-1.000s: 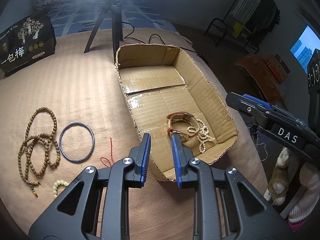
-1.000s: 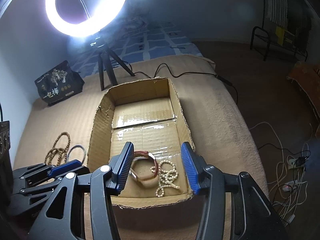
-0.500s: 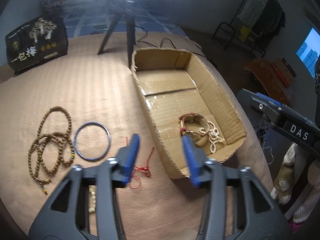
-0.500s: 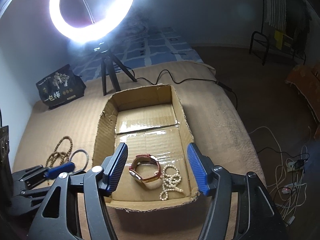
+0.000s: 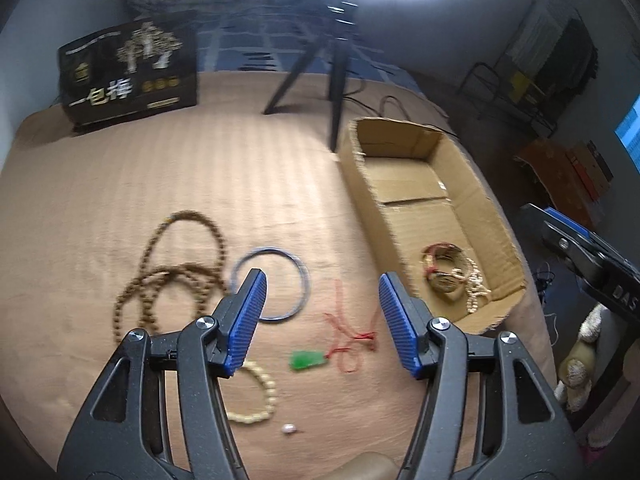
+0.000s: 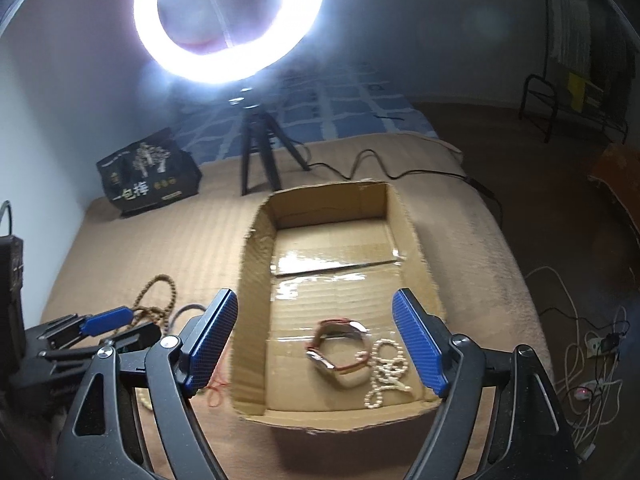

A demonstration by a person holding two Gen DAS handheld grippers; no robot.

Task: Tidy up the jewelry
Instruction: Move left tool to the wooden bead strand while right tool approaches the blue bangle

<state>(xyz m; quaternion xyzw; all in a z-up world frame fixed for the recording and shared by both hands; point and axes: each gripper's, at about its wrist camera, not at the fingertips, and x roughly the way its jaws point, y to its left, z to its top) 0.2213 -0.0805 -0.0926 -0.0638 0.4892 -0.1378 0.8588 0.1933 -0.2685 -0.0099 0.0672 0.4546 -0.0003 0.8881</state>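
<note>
Both grippers empty, jaws just opening: left gripper (image 5: pixel 320 316) over loose green pendant (image 5: pixel 307 360) mid-blanket (image 5: pixel 120 184); right gripper (image 6: pixel 314 342) over cardboard box (image 6: pixel 256 280) near blanket's right edge, watch (image 6: pixel 340 348) and pearl strand (image 6: pixel 386 372) at its near end.

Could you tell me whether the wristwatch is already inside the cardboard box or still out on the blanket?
Inside: the wristwatch lies on the cardboard box floor, beside the pale bead strand.
</note>
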